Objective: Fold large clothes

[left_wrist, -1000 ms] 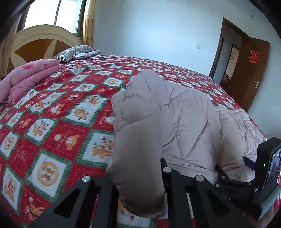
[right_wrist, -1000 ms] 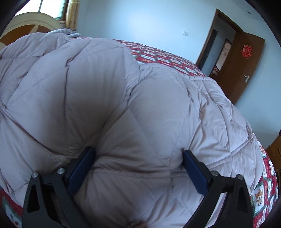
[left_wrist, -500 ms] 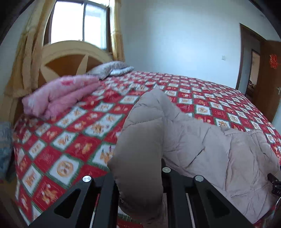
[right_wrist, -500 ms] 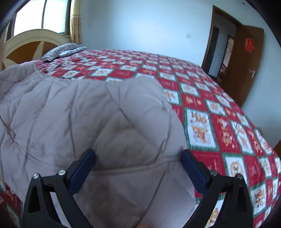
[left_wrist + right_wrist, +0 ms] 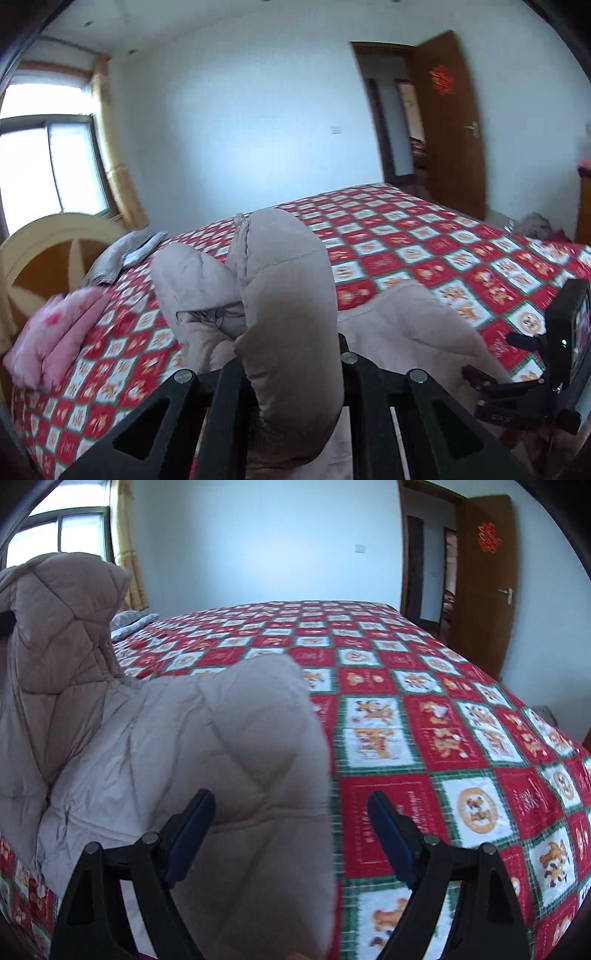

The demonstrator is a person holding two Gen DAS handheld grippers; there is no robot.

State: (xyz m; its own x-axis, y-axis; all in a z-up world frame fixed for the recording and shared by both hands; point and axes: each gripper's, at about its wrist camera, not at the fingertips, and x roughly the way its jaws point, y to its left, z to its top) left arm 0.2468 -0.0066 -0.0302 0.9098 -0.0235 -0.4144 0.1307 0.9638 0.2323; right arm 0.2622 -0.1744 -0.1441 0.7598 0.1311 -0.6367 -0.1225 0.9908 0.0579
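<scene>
Garment: a beige quilted down jacket (image 5: 288, 295), lying on the bed (image 5: 424, 251) at the near edge, one part lifted clear of the red patterned bedspread.
Left hand-held gripper (image 5: 291, 373): jaws together, clamped on a thick puffed fold of the jacket that bulges up between them toward 12 o'clock.
Right hand-held gripper (image 5: 291, 834): jaws apart and just now closing; a flap of the jacket (image 5: 236, 775) lies between them, against the left pad, while the right pad stands clear of it. No grip yet, by my reading.
Handling: judged light, soft and bulky; it slumps and springs back, and the shell looks smooth enough to slip. Best taken at a seam, hem or cuff with a deep bite.
Pose, left: pointing slightly downward, the fold raised above the bed.
Pose, right: tilted down more steeply toward the near edge; the lifted part rises at 10 o'clock in its view.
Surroundings: pink folded bedding (image 5: 55, 332) at 9 o'clock, near the headboard (image 5: 40, 258).
</scene>
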